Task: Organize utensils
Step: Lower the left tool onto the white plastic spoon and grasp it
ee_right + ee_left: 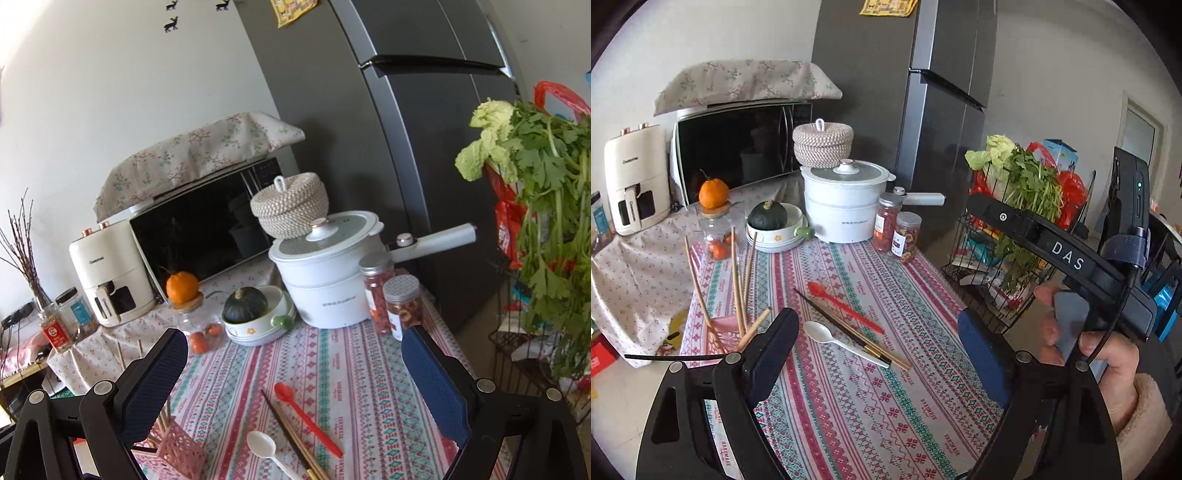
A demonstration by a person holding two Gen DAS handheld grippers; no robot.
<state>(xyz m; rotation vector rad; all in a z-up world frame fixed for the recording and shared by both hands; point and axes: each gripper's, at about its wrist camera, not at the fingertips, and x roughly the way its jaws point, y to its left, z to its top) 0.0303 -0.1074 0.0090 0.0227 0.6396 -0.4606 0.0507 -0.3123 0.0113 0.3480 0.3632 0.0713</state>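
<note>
Both tools empty, jaws spread wide: left tool (875,354) and right tool (291,373) hover above the table (849,424), apparently ahead of a pick. Loose on the woven-pattern cloth lie a red spoon (308,419), a white spoon (264,448) and dark chopsticks (846,325), touching or crossing. The pink lattice holder (177,452) at the table's left edge holds bamboo chopsticks (737,284), leaning outward; likely the destination.

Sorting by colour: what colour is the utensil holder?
Pink lattice holder, clearest in the right wrist view.
</note>
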